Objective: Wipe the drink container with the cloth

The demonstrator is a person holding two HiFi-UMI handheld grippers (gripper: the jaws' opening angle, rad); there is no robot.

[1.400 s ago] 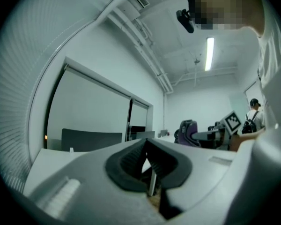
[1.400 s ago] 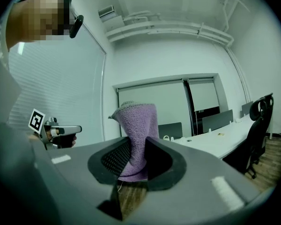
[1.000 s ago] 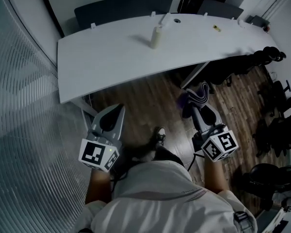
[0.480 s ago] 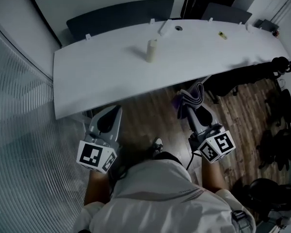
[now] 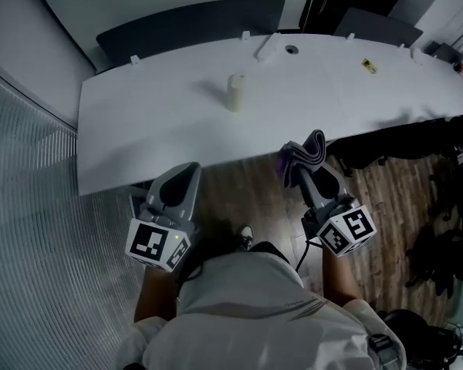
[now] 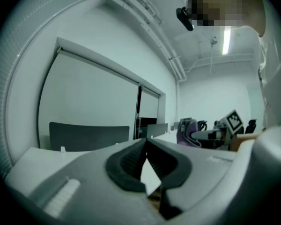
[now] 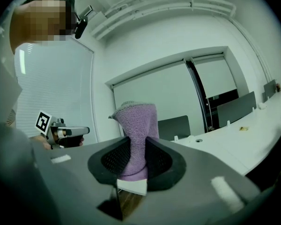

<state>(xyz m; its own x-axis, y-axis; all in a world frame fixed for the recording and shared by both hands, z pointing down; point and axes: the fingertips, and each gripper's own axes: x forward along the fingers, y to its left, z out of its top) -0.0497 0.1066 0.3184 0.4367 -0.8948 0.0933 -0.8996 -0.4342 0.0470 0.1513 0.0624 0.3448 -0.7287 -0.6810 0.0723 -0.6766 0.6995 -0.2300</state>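
Approach step: right gripper clamped on purple cloth, left gripper closed and empty; next move likely needs reaching the drink container on the tabletop.

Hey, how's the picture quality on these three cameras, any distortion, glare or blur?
Head view: dim, the white table bows from the lens. Left gripper view: fisheye circle, dark corners, ceiling light glares. Right gripper view: same fisheye, purple cloth sharp.
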